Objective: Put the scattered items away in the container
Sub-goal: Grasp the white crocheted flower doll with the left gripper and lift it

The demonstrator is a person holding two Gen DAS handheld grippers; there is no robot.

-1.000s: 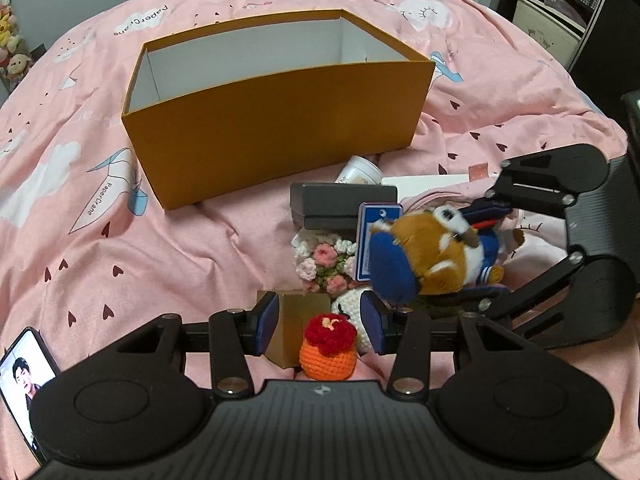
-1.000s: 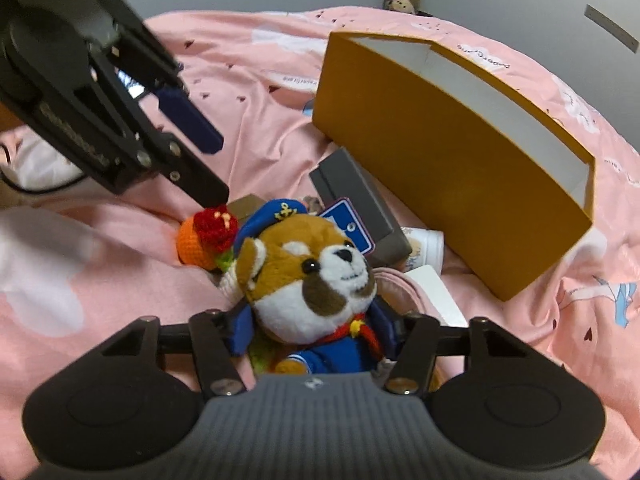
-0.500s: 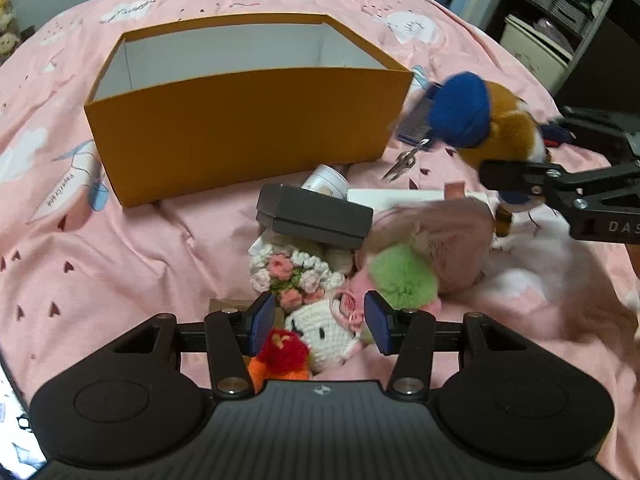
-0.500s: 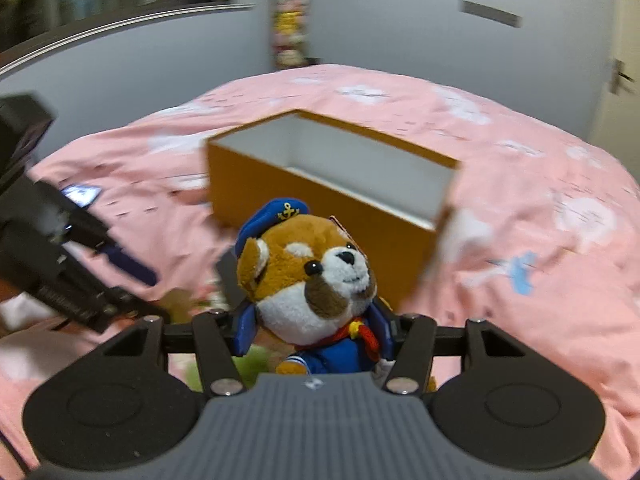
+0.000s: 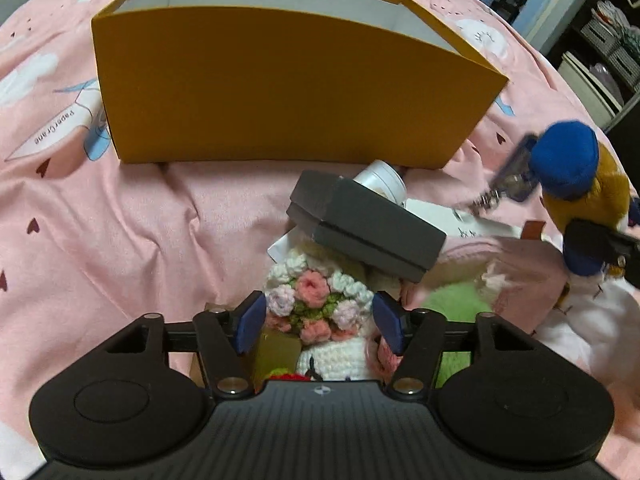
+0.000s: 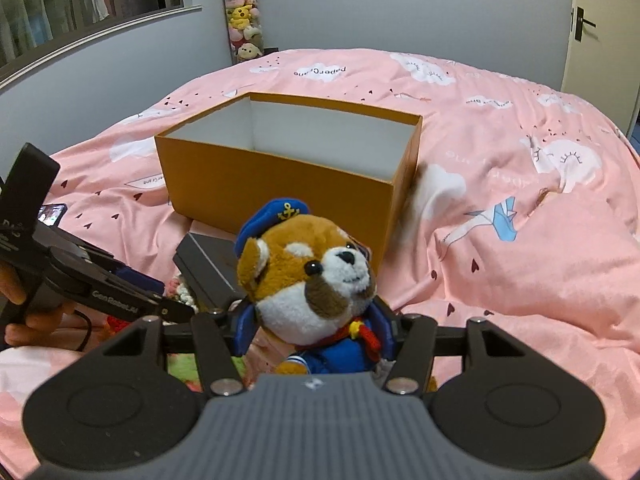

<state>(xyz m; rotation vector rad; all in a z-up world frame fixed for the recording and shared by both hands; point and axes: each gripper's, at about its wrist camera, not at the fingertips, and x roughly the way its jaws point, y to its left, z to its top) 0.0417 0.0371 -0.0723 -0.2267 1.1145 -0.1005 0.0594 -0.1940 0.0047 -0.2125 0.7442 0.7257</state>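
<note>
An open orange box [image 5: 280, 92] stands on the pink bedspread, white inside, with nothing visible inside it [image 6: 280, 188]. My right gripper [image 6: 314, 332] is shut on a plush dog in a blue sailor cap [image 6: 304, 280]. It holds the dog in the air in front of the box. In the left wrist view the dog [image 5: 576, 184] hangs at the right edge with a keychain tag dangling. My left gripper [image 5: 320, 320] hovers low over the pile, its jaws opening. A crochet flower bouquet [image 5: 316, 300] sits between the pads, which do not press on it.
The pile in front of the box holds a grey case [image 5: 364, 232], a white jar [image 5: 382, 178], a pink pouch [image 5: 500, 264], a green pompom [image 5: 452, 304], a small gold box [image 5: 276, 348] and a white crochet doll [image 5: 336, 360]. A phone [image 6: 52, 214] lies at the left.
The right gripper lifted the plush dog off the pile and swung to face the box. The left gripper sank toward the pile, its jaws widened, and the bouquet now lies between them.
</note>
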